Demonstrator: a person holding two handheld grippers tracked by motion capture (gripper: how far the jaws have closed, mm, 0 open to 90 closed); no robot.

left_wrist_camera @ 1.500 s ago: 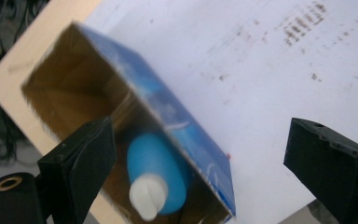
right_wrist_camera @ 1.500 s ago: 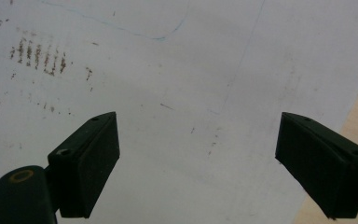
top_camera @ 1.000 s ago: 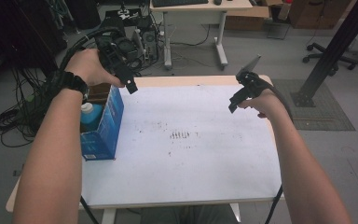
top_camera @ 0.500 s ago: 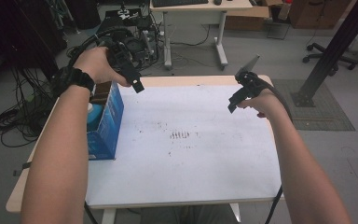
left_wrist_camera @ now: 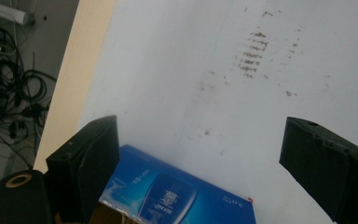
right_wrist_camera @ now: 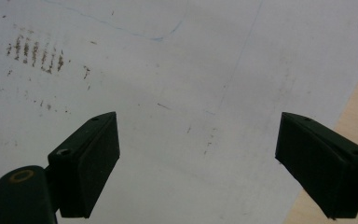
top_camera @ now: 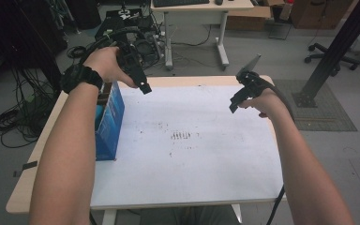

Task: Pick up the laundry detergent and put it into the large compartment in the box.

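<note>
Black wristwatch (top_camera: 77, 77), black tongs (top_camera: 143, 86)

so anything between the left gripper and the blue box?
Nothing visible. The left gripper hangs with open, empty jaws above the far end of the blue box, which stands open-topped at the table's left edge. In the left gripper view only bare white sheet and the box lie below.

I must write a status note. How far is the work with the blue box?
Nothing looks done yet: the blue box stands open at the table's left edge, contents inside. In hand: the left gripper hovers above the box, jaws open and empty. The right gripper waits open over the white sheet. Left, probably: reaching in and taking something out.
</note>
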